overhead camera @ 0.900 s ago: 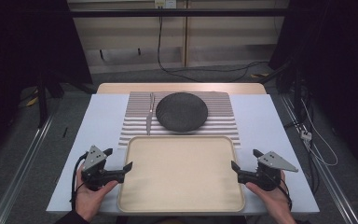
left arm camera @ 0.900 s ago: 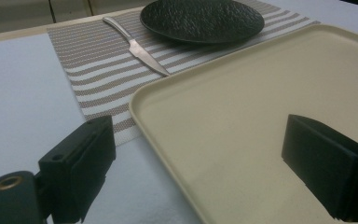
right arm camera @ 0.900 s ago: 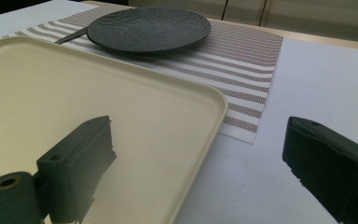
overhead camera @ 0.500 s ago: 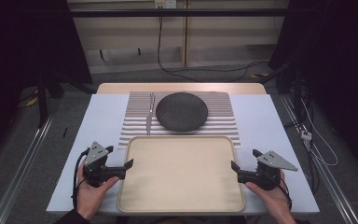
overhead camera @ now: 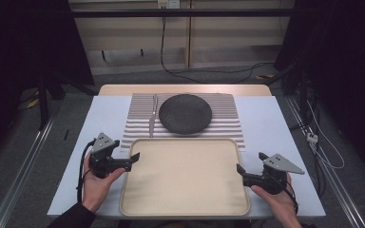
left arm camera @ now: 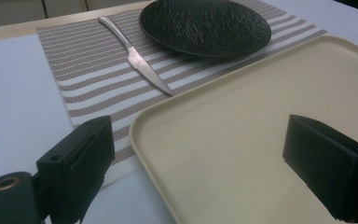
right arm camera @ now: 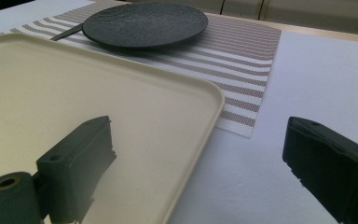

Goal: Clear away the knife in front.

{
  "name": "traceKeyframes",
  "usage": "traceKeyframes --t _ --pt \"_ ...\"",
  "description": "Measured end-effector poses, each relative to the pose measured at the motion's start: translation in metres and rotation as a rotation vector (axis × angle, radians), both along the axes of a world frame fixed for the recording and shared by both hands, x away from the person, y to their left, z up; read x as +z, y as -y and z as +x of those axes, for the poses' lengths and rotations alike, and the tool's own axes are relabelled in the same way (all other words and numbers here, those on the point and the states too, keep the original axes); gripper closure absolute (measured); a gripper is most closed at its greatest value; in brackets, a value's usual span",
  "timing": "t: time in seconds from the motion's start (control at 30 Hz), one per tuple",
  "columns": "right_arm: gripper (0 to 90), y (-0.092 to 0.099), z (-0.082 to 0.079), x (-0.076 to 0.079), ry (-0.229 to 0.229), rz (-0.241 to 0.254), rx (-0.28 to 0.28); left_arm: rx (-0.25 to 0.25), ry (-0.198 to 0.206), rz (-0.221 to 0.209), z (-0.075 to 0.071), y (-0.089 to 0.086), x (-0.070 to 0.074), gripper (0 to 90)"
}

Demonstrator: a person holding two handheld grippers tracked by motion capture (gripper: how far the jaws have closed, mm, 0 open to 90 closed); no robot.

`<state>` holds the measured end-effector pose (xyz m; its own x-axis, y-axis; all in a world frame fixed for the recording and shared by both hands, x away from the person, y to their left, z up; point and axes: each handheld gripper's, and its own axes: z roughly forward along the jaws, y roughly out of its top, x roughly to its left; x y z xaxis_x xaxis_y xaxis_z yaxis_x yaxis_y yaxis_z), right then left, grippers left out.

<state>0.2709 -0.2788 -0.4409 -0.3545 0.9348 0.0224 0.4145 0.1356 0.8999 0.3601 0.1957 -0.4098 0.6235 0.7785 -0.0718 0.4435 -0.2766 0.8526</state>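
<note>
A cream tray point(overhead camera: 185, 190) lies at the table's near edge. Beyond it a black plate point(overhead camera: 185, 113) and a steel knife point(overhead camera: 152, 118) rest on a striped placemat point(overhead camera: 228, 126). My left gripper point(overhead camera: 132, 159) is open at the tray's left rim. In the left gripper view its jaws point(left arm camera: 200, 140) straddle the tray's corner point(left arm camera: 177, 126) without touching it, with the knife point(left arm camera: 137, 60) and plate point(left arm camera: 205, 25) ahead. My right gripper point(overhead camera: 241, 172) is open at the tray's right rim. Its jaws point(right arm camera: 198, 135) straddle that edge of the tray point(right arm camera: 121, 93).
The pale blue table top point(overhead camera: 275, 123) has bare strips left and right of the tray. A wooden edge point(overhead camera: 185, 89) runs along the far side. Cables point(overhead camera: 171, 71) lie on the floor beyond, and metal rails point(overhead camera: 24, 180) flank the table.
My left gripper has slid a little away from the person along the tray's left rim. The right gripper has stayed put.
</note>
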Motion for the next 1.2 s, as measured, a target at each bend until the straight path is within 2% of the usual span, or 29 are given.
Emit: traceKeyframes --t 0.07,0.23,0.33,0.5,0.6,0.8,0.87,0.93,1.1,1.2 --pt "8.2 -0.001 0.0 0.0 -0.004 0.004 0.005 -0.008 -0.006 -0.006 0.005 0.003 0.001 8.9" --pt "8.0 -0.001 0.0 0.0 -0.003 0.004 0.012 -0.025 -0.009 0.021 0.016 0.01 0.004 8.8" --pt "8.0 -0.001 0.0 0.0 -0.004 0.004 0.014 -0.017 -0.011 0.006 0.024 0.011 0.003 8.2" --pt "8.0 -0.002 0.002 -0.001 -0.017 0.013 0.022 -0.008 -0.013 0.018 0.036 0.014 0.004 8.2" --pt "8.0 -0.002 0.003 -0.001 -0.019 0.017 0.026 0.009 -0.022 0.002 0.044 0.014 0.001 8.3" --pt "8.0 -0.001 0.004 -0.003 -0.023 0.023 0.029 0.012 -0.073 0.011 0.062 0.017 -0.004 8.6" --pt "8.0 -0.001 0.005 -0.003 -0.027 0.024 0.03 0.006 -0.073 -0.004 0.067 0.019 -0.002 8.4" --pt "8.0 -0.001 0.005 -0.003 -0.029 0.025 0.029 0.011 -0.073 0.008 0.073 0.021 -0.001 8.4" --pt "8.0 -0.002 0.005 -0.004 -0.03 0.023 0.035 0.035 -0.083 0.008 0.093 0.023 0.001 12.4" --pt "8.0 -0.002 0.005 -0.004 -0.031 0.021 0.039 0.058 -0.08 0.009 0.103 0.025 0.003 11.8"
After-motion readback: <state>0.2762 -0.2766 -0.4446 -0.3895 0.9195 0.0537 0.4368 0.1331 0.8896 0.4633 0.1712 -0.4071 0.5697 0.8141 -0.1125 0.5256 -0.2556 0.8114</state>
